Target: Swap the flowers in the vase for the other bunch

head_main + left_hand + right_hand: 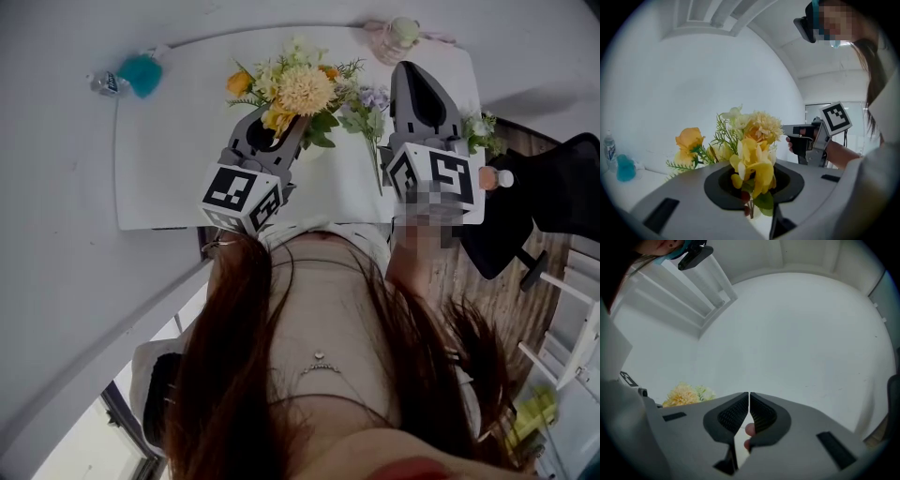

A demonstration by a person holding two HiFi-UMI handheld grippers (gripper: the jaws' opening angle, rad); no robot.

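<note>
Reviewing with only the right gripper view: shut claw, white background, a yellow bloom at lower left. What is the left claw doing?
Observer: The left claw is closed on the stems of the yellow bunch.
Operator: Where's the other bunch?
Observer: In the head view, a purple-flowered bunch lies on the table beside the held flowers.
Operator: And the vase?
Observer: A pinkish glass vessel, likely the vase, stands at the table's far edge.

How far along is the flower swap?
Done: nothing I can confirm, as no vase is clearly in view. In hand: the left gripper is shut on the stems of the yellow bunch, over the table. The right gripper is shut and empty. Left: the purple bunch seems to lie untouched on the table, so the swap looks unfinished.
</note>
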